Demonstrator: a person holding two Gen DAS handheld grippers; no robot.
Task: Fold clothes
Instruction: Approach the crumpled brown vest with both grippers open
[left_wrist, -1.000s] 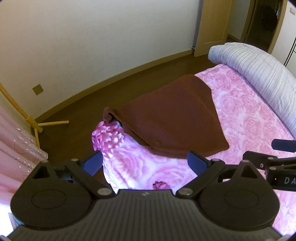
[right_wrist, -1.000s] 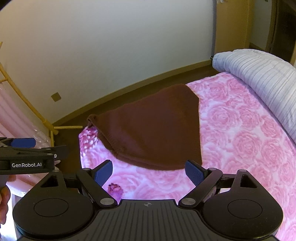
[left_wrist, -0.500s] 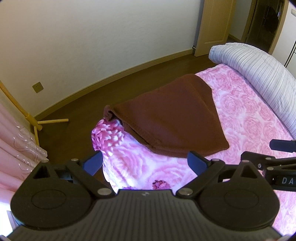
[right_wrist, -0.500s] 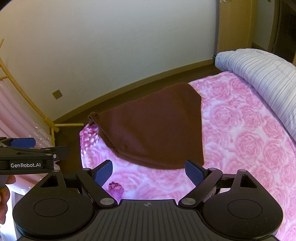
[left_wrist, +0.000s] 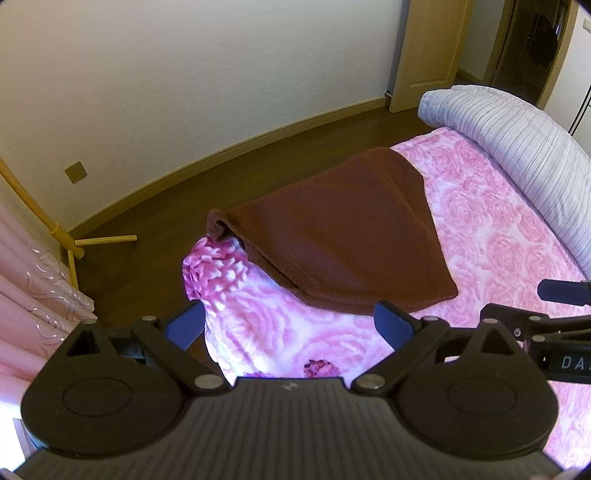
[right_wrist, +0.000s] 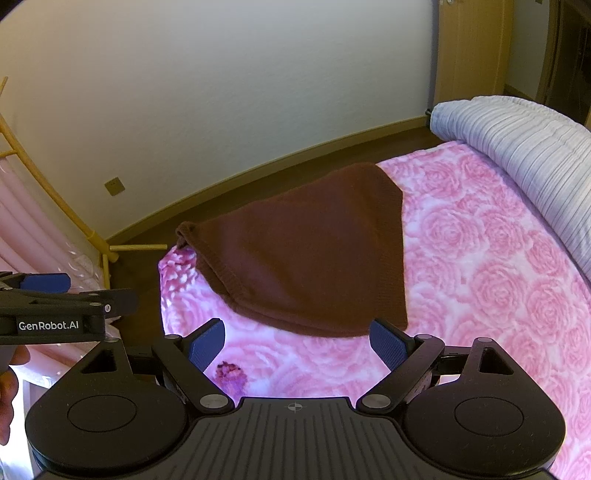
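Both grippers hover over the near corner of the bed, and neither one has anything between its blue pads. The left gripper (left_wrist: 288, 325) has its jaws spread wide, released, with only pink rose-patterned bedspread (left_wrist: 491, 236) showing in the gap. The right gripper (right_wrist: 297, 341) is the same story: jaws parted, empty, floral cover beneath them.

The dark brown knitted garment (left_wrist: 332, 236), folded into a rough triangle, lies flat on the bedspread straight ahead of the left jaws, its hemmed near edge just beyond the fingertips and not touching them. From the right wrist view the brown garment (right_wrist: 306, 251) sits dead ahead too, its lower edge just past the tips, with the right-hand pad close to its near corner. Its far-left corner bunches up at the edge of the bed, ahead and to the left of both sets of jaws.

Further ahead and to the right of the jaws, a rolled grey striped quilt (left_wrist: 517, 147) runs along the bed. The right gripper's body pokes in beside the left jaws at the right edge, and the left gripper's body shows left of the right jaws.
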